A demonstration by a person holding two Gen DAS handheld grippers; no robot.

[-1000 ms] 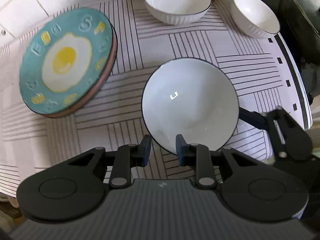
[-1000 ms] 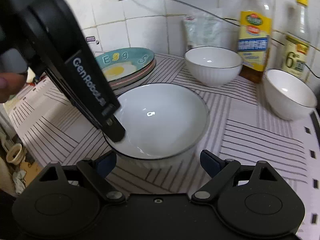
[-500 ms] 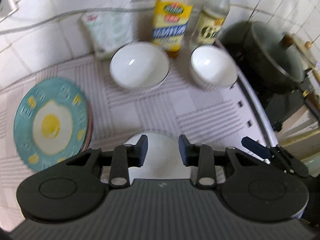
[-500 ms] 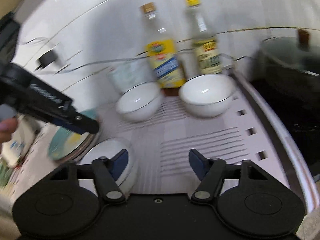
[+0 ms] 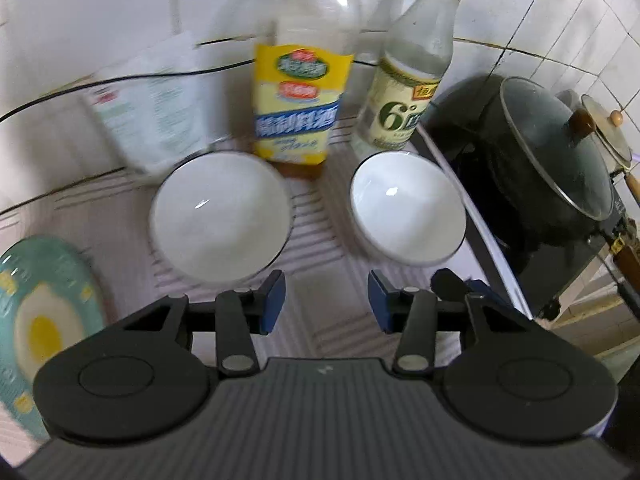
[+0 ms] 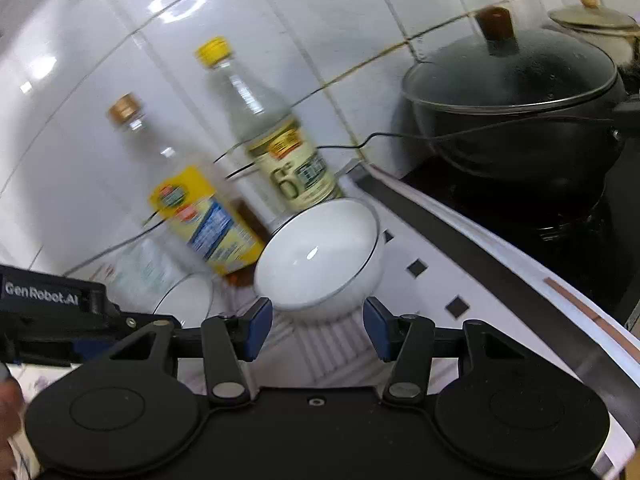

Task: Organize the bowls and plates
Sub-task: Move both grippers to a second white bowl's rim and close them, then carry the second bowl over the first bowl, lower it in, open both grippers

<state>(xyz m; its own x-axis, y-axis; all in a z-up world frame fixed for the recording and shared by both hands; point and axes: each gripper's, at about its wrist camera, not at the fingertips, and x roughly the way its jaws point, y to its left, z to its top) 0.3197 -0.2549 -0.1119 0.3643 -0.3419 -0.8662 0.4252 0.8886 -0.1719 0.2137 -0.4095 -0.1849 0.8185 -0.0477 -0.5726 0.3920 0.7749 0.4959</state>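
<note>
Right wrist: right gripper (image 6: 318, 328) empty, jaws just closing short of right bowl (image 6: 320, 256) – risks knocking vinegar bottle (image 6: 276, 140). Left gripper (image 5: 326, 306) empty, just opening.

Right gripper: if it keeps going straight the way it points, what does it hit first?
Most likely the white bowl nearest the stove: it sits dead ahead of the right gripper, centred between the open fingers, with nothing in between. The yellow-capped bottle stands behind it. Depth is hard to judge through the fisheye.
</note>
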